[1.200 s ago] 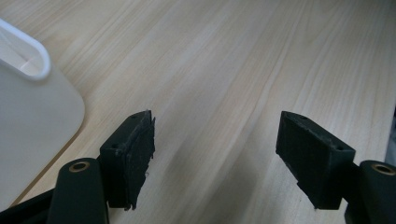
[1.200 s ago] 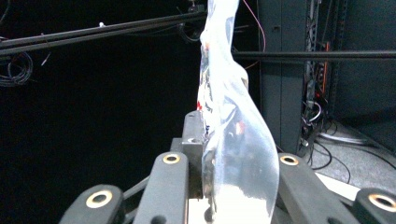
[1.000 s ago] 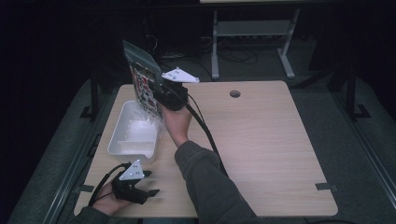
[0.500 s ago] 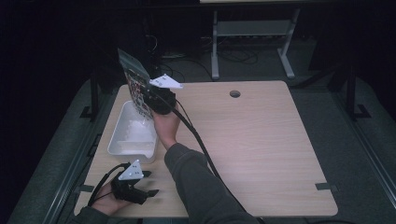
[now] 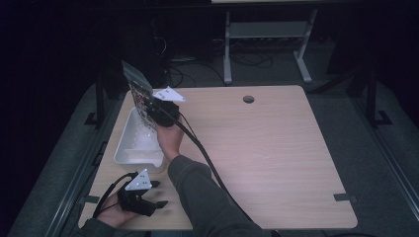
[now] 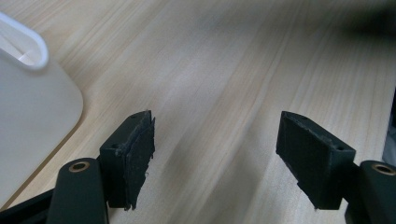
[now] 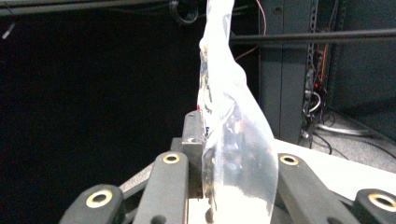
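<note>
Two grippers are at work on a light wooden table [image 5: 276, 148]. At about ten o'clock on the tabletop, the right gripper [image 5: 157, 111] holds a clear plastic bag [image 5: 137, 91] upright, its jaws pinched on the bag's lower part, above the far end of a white tray [image 5: 129, 157]. Around seven o'clock, near the table's front edge, the left gripper [image 5: 159, 193] rests low with its jaws spread wide over bare wood, just beside the tray's near corner.
</note>
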`<state>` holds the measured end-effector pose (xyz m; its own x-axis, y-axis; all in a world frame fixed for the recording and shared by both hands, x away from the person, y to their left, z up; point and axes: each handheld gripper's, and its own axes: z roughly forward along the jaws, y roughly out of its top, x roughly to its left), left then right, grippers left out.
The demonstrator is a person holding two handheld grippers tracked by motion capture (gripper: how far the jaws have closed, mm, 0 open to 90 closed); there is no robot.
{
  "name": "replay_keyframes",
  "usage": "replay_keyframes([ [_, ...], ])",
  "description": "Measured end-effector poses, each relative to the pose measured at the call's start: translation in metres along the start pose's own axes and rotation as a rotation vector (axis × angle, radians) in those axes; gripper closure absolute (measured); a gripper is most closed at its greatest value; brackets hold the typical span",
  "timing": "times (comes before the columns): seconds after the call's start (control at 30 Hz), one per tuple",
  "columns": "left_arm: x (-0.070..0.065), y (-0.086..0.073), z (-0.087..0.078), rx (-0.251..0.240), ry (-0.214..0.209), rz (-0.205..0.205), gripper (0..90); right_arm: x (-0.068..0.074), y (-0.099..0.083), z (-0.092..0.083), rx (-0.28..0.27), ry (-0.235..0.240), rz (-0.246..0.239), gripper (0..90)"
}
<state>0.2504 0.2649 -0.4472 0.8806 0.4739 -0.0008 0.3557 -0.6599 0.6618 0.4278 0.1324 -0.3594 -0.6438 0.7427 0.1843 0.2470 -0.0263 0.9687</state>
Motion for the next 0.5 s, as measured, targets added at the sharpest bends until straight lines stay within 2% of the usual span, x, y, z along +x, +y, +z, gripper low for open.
replay_keyframes([
  [0.03, -0.0001, 0.0000, -0.0001, -0.001, -0.001, -0.001, 27.4, -0.0008, -0.0071, 0.0016, 0.004, -0.008, 0.000, 75.0],
  [0.17, 0.0001, -0.0002, 0.0006, 0.001, -0.003, -0.002, 27.4, 0.0005, -0.0088, 0.0000, -0.007, -0.015, 0.000, 74.8],
  [0.2, 0.0000, -0.0001, 0.0008, 0.002, -0.002, -0.003, 27.4, 0.0035, -0.0092, -0.0008, -0.006, -0.010, -0.017, 74.2],
  [0.3, -0.0001, -0.0001, 0.0006, 0.002, 0.000, -0.001, 27.4, 0.0055, -0.0091, -0.0008, 0.002, 0.001, -0.022, 73.1],
  [0.33, 0.0000, 0.0000, 0.0006, 0.002, -0.001, 0.000, 27.3, 0.0051, -0.0076, 0.0008, 0.027, 0.028, -0.016, 71.2],
  [0.4, -0.0001, 0.0000, 0.0008, 0.001, -0.001, -0.002, 27.3, 0.0046, -0.0066, 0.0014, 0.035, 0.036, -0.014, 70.4],
  [0.47, 0.0000, 0.0000, 0.0008, 0.001, 0.000, -0.001, 27.3, 0.0009, -0.0012, 0.0046, 0.093, 0.060, 0.004, 65.2],
  [0.5, 0.0002, 0.0000, 0.0005, 0.002, 0.000, 0.001, 27.3, 0.0009, -0.0012, 0.0046, 0.093, 0.060, 0.004, 65.2],
])
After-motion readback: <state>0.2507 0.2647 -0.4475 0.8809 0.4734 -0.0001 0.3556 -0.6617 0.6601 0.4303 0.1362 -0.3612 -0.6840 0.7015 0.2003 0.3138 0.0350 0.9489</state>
